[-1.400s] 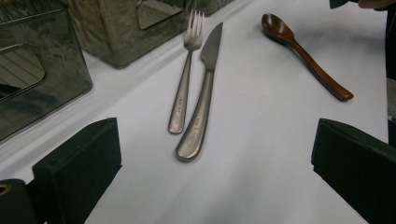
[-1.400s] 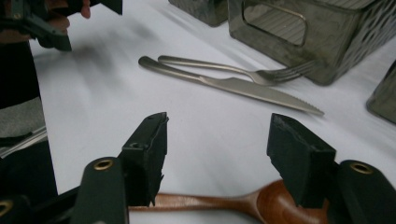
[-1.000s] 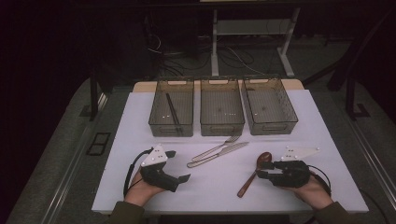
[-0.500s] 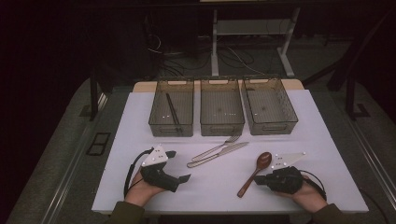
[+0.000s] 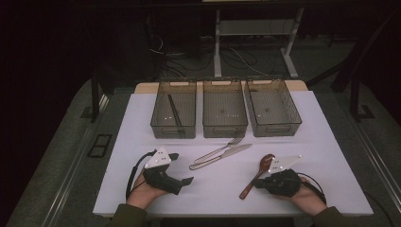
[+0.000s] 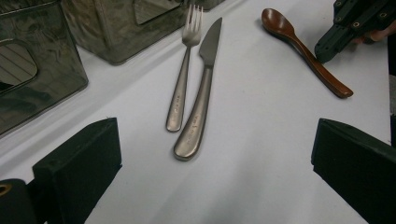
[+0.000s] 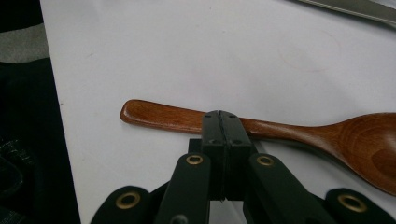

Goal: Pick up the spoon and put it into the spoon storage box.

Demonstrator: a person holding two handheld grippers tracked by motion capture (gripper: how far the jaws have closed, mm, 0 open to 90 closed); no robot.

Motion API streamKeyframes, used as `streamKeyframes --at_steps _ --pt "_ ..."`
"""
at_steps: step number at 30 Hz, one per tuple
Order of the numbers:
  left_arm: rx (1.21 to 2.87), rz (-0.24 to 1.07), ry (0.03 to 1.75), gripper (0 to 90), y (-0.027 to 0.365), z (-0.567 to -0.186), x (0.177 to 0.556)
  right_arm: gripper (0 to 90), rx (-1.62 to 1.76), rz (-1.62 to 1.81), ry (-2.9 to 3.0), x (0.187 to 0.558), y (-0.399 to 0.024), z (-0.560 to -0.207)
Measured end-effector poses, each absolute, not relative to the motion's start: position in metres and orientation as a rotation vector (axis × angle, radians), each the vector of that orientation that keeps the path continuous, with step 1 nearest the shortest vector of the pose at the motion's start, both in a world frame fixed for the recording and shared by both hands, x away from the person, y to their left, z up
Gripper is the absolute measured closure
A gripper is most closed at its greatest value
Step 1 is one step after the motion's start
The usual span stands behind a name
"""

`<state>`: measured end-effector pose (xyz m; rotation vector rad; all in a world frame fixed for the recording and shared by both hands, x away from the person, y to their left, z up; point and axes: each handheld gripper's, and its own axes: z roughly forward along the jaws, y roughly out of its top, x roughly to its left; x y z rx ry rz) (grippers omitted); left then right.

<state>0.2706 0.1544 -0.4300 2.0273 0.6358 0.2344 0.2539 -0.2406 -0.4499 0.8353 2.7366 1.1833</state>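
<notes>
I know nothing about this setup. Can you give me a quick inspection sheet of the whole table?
Surface: white table, one faint ring mark.
Job's things: wooden spoon, fork and knife lying loose; three bins, the left one holding a dark stick.
Clutter: nothing seen.
Grippers: left tool open, holding nothing; right tool shut, tips at the spoon's handle.
Cables: one loops from each tool.
Surroundings: dark floor, tangled wires, a stand's legs.

I see a white table (image 5: 326,142) carrying 3 mesh bins (image 5: 225,113) in a row at the far side – nearer, a fork (image 5: 218,151) and knife (image 5: 222,156) touching at centre, a wooden spoon (image 5: 257,175) to their right.
</notes>
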Motion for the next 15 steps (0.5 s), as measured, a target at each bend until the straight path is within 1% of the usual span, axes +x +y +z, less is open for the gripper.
streamKeyframes --at_steps 15 --pt "2.027 0.235 0.635 0.7 0.1545 -0.4299 0.2706 88.6 0.825 1.186 2.721 0.2629 -0.2309 -0.4497"
